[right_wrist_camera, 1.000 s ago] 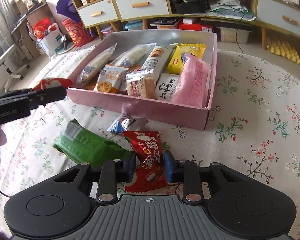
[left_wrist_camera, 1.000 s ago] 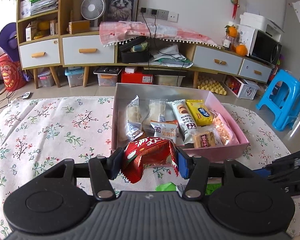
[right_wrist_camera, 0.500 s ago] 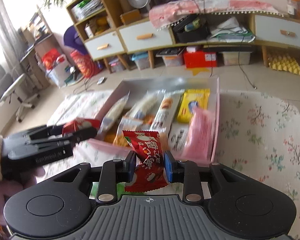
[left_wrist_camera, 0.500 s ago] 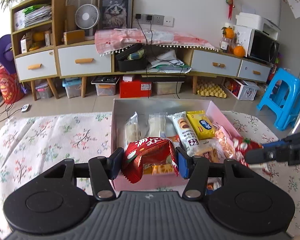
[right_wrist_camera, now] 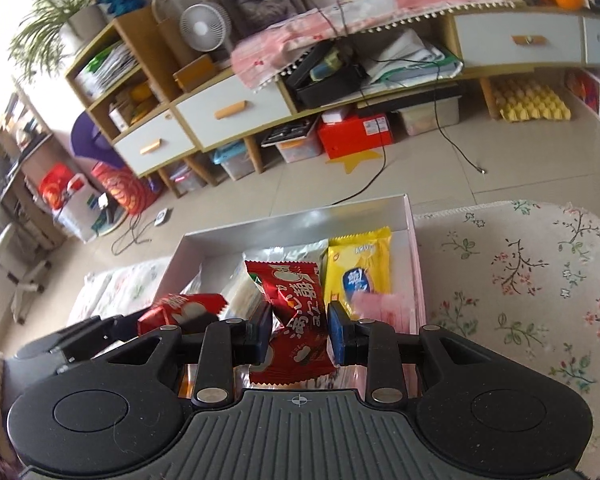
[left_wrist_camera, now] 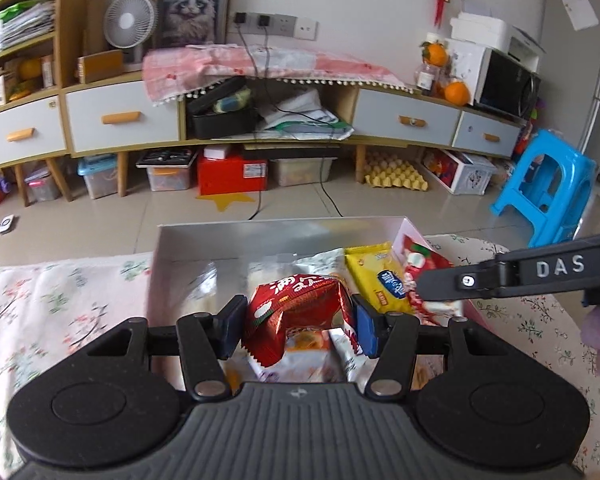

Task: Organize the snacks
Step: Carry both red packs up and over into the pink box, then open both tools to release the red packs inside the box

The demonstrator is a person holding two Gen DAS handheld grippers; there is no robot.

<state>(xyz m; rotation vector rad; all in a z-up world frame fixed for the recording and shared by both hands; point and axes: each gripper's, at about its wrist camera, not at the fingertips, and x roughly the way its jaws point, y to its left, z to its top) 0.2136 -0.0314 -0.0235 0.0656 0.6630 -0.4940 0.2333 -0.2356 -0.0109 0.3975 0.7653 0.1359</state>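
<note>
My left gripper (left_wrist_camera: pixel 298 326) is shut on a red snack packet (left_wrist_camera: pixel 296 308) and holds it over the pink box (left_wrist_camera: pixel 260 236) of snacks. My right gripper (right_wrist_camera: pixel 300 334) is shut on another red snack packet (right_wrist_camera: pixel 296 316), also above the box (right_wrist_camera: pixel 300 224). A yellow packet (left_wrist_camera: pixel 376 280) lies at the box's right side, also in the right wrist view (right_wrist_camera: pixel 358 268). White wrapped snacks lie under the grippers. Each gripper shows in the other's view: the right one (left_wrist_camera: pixel 520 276) at right, the left one (right_wrist_camera: pixel 112 330) at left with its packet (right_wrist_camera: pixel 180 308).
The box sits on a floral tablecloth (right_wrist_camera: pixel 520 280). Beyond the table edge are the tiled floor, a long cabinet (left_wrist_camera: pixel 120 120) with drawers, storage bins, and a blue stool (left_wrist_camera: pixel 548 196) at the right.
Both grippers lifted their red packets off the table and moved forward, from in front of the box to above its contents. The right gripper came in close beside the left.
</note>
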